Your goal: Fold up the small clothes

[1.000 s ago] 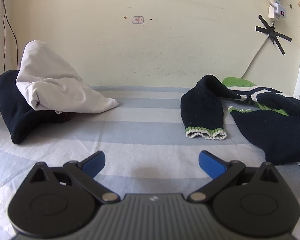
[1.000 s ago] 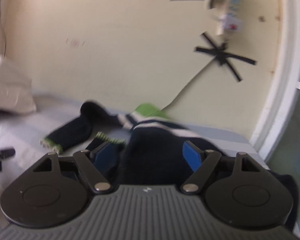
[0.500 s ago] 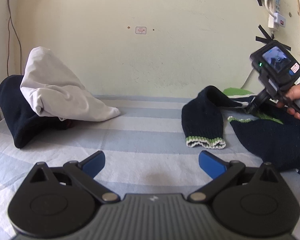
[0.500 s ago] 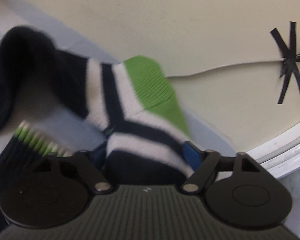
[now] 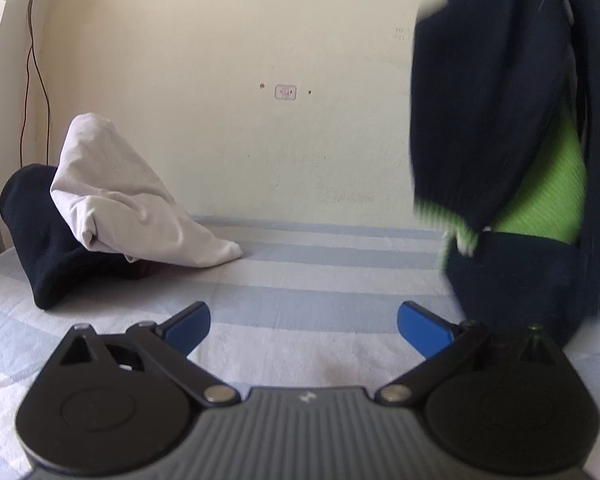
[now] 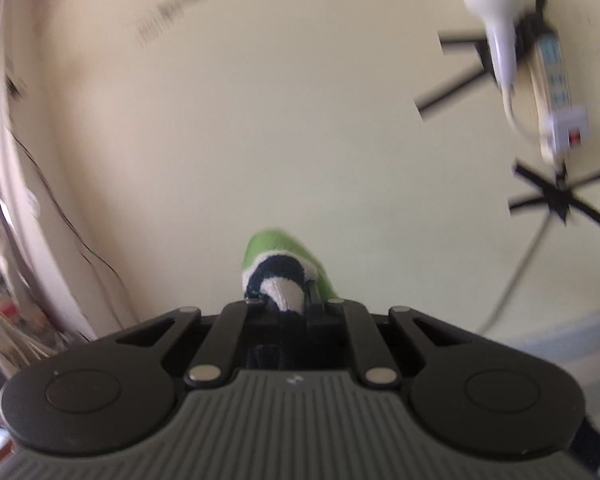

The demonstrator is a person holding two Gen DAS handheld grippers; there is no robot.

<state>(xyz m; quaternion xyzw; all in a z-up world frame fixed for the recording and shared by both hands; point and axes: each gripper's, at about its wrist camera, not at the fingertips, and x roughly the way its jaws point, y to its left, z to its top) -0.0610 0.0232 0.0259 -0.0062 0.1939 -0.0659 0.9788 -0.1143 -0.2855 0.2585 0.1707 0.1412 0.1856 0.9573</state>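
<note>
Lifted off the striped bedsheet since a second earlier, the navy knitted sweater with green and white stripes hung clamped in the right gripper; the left gripper stood apart, empty. Folding had barely begun.

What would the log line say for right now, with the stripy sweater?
right gripper: shut on striped sweater | sweater: hanging above the striped bed sheet | left gripper: open, empty | white cloth: on bed, unfolded

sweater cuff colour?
Green-and-white trim on the navy sweater cuff; left wrist view.
</note>
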